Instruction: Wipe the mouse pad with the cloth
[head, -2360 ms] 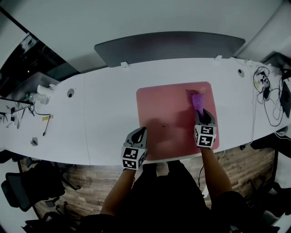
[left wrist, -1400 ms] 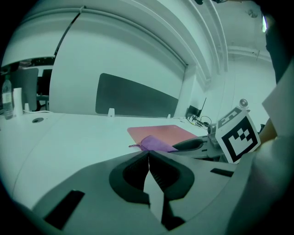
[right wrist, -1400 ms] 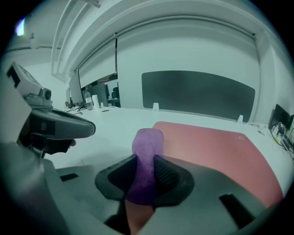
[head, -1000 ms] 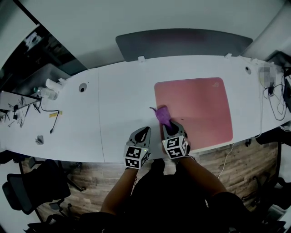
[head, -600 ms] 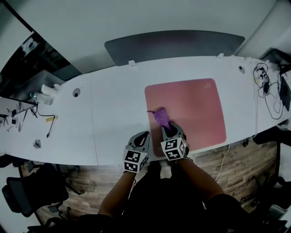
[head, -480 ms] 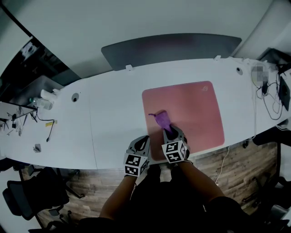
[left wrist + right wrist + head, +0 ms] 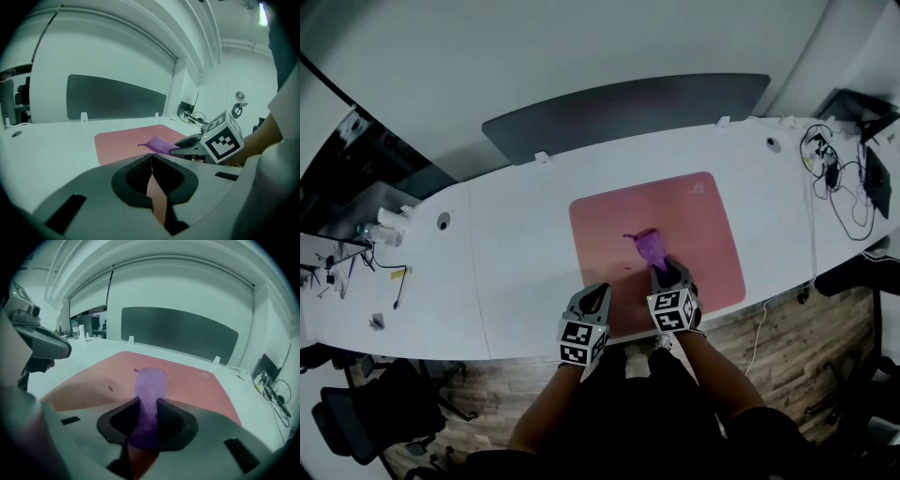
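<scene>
A pink mouse pad (image 7: 619,216) (image 7: 187,380) (image 7: 122,143) lies on the white desk (image 7: 516,253). My right gripper (image 7: 668,272) (image 7: 147,420) is shut on a purple cloth (image 7: 649,246) (image 7: 150,390) (image 7: 158,144), whose free end rests on the pad's middle near part. My left gripper (image 7: 592,298) (image 7: 151,180) is shut with nothing in it, at the pad's near left corner, just left of the right one. A small dark speck (image 7: 110,388) shows on the pad left of the cloth.
A dark grey divider panel (image 7: 628,103) stands along the desk's far edge. Cables and a dark device (image 7: 844,178) lie at the right end. Small items and wires (image 7: 366,244) sit at the left end. A black chair (image 7: 366,412) stands below left on the wooden floor.
My right gripper has dragged the cloth from the pad's far right to its near left edge, then rightward and forward toward the pad's middle. The left gripper stays shut by the near left corner.
</scene>
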Demonstrator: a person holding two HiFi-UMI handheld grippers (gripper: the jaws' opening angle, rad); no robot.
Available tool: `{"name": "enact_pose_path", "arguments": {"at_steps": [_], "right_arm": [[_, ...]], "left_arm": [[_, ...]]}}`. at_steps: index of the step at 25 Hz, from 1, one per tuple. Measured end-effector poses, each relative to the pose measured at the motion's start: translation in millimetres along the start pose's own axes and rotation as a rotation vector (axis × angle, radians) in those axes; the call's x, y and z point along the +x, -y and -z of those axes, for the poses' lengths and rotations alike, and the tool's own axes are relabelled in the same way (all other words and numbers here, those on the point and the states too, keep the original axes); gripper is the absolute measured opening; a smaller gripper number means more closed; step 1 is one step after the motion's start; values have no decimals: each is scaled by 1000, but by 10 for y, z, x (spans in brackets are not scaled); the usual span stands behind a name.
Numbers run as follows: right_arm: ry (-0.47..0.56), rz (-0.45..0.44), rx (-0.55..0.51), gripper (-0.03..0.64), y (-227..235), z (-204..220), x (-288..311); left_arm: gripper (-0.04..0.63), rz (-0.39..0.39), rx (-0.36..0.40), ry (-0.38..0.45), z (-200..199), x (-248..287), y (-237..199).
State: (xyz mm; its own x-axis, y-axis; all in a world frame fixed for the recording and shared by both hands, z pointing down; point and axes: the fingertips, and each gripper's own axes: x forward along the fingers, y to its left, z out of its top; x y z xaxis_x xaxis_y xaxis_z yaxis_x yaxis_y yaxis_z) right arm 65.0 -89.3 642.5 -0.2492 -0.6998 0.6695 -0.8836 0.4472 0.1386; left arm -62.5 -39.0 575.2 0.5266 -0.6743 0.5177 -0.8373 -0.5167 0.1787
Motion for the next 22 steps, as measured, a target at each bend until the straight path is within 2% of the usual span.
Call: {"name": "enact_pose_path", "arguments": {"at_steps": [9,16,22], "right_arm": [[3,46,-7,123,631,208,-87],[-8,94,56,123,1079,403,-186],[-22,138,63,124,1476,550,-268]], "left_arm": [[21,17,31,18,-216,255,360],[21,22,30,2,-190,454,563],[21,69,13,17,-256,708,910]]}}
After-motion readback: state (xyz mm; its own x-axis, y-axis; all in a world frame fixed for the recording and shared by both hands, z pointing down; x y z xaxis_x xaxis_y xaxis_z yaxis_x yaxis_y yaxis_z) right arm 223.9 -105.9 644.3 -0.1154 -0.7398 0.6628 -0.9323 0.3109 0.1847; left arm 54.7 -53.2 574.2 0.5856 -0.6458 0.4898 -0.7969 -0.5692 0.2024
